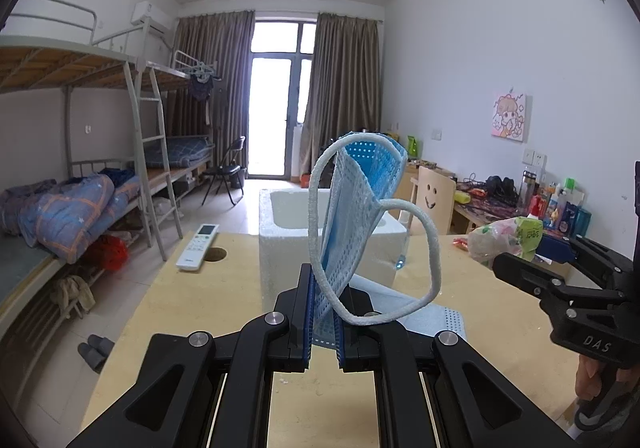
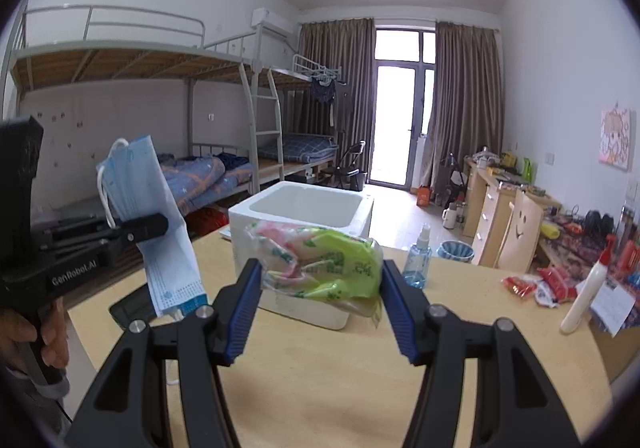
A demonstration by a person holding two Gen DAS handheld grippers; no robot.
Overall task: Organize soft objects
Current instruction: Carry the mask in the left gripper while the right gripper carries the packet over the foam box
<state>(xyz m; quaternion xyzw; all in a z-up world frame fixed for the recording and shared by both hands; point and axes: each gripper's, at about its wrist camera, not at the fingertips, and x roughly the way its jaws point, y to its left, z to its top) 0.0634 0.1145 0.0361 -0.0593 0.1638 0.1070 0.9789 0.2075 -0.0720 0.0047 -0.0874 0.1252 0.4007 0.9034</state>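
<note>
My left gripper (image 1: 325, 308) is shut on a bundle of pale blue face masks (image 1: 352, 208). The masks stand up from the jaws with white ear loops (image 1: 434, 248) curling out. In the right wrist view the left gripper (image 2: 154, 228) is at the left, and the masks (image 2: 148, 192) stick out above and below its jaws. My right gripper (image 2: 322, 268) holds a crinkly green and pink plastic packet (image 2: 320, 260) between its blue pads (image 2: 244, 300). That packet (image 1: 508, 236) also shows at the right of the left wrist view. A white foam box (image 2: 360, 208), open on top, stands just behind.
On the light wooden table (image 2: 340, 368) are a white remote (image 1: 198, 248) at the left, a blue spray bottle (image 2: 418, 260), a white bottle (image 2: 588, 288) and red snack packets (image 2: 536, 284). A dark flat device (image 2: 132, 308) lies under the masks. Bunk beds line the left wall.
</note>
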